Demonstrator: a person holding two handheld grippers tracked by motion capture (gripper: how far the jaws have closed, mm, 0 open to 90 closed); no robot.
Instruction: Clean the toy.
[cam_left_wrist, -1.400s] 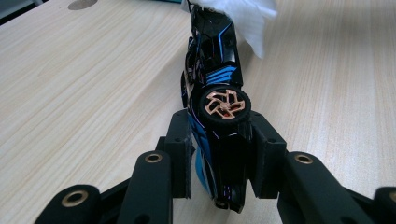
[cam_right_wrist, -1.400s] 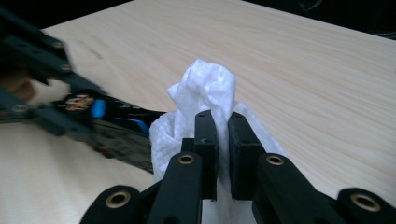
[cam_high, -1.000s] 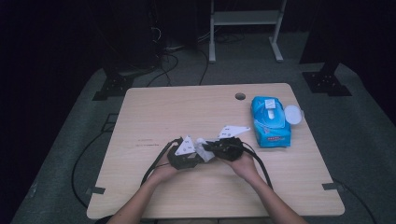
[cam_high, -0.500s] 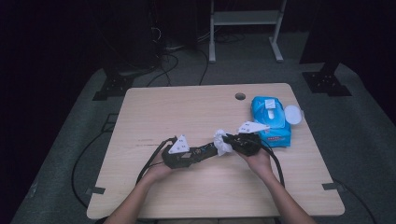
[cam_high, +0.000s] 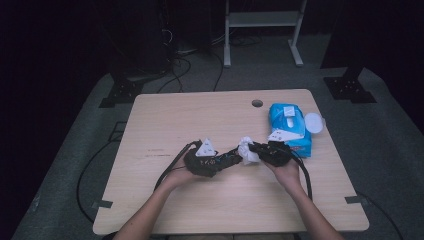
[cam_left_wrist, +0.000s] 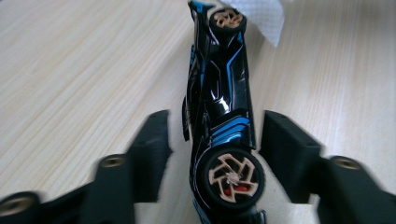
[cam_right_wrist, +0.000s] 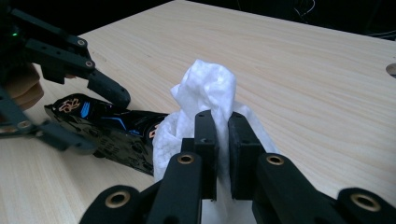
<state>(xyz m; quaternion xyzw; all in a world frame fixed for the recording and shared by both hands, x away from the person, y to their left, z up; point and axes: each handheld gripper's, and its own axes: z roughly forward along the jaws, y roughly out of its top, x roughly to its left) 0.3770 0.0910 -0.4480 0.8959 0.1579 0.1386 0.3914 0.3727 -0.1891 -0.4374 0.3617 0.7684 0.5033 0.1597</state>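
The right gripper (cam_right_wrist: 223, 154) pinches a crumpled white wet wipe (cam_right_wrist: 205, 100) against the end of a glossy black-and-blue toy racing car (cam_left_wrist: 219, 116), while the left gripper (cam_left_wrist: 212, 149) has just been opening, its jaws now spread either side of the car. Unheld, the car could skid or roll over under the wipe's push. The blue wipes packet (cam_high: 289, 127) lies near the right hand, crowding any sweep that way.

Light wood table (cam_high: 165, 200); blue wipes pack (cam_high: 290, 127), black toy car (cam_left_wrist: 219, 116) lying on it.
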